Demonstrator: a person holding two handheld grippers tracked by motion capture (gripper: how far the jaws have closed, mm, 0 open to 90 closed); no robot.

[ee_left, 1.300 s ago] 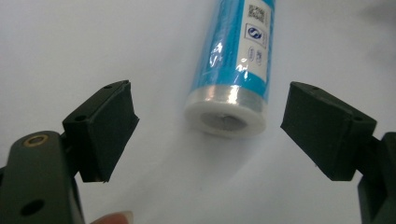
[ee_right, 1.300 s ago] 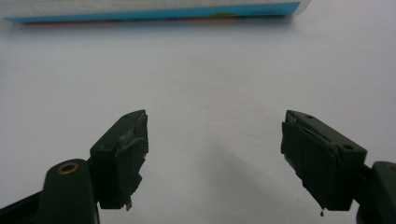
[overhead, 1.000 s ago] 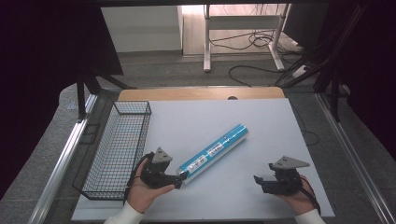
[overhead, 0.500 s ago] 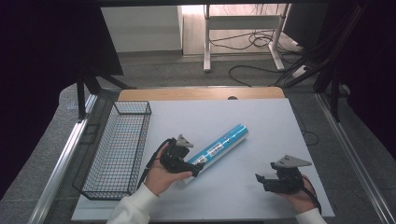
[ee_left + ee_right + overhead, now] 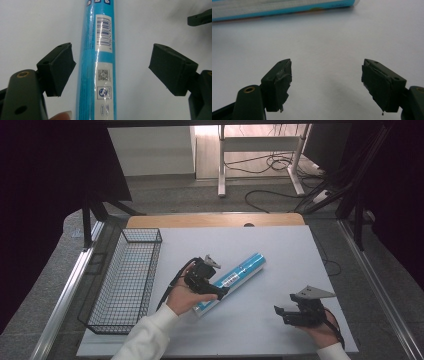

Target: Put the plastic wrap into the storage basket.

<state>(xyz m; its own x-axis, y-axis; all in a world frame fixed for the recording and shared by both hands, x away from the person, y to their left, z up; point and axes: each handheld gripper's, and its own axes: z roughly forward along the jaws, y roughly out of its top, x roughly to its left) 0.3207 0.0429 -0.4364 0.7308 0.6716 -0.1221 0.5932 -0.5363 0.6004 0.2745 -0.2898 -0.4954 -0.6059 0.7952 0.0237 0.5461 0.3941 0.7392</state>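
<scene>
A long blue tube with a white barcode label lies slantwise on the white table top. My left gripper hovers over its near end. In the left gripper view the tube runs between the two pads; the left pad sits close beside it and the right pad stands well apart. The jaws have just been closing a little and remain open. My right gripper rests low at the front right, open, with bare table between its jaws. The tube lies far off in the right gripper view.
A black wire basket stands along the left side of the table. A wooden strip edges the far side. Beyond it are a stand's legs and cables on the floor. The right gripper's tip shows in the left gripper view.
My left hand has moved right and slightly up from beside the tube's near end to over the tube. The tube and the right gripper have stayed put.
</scene>
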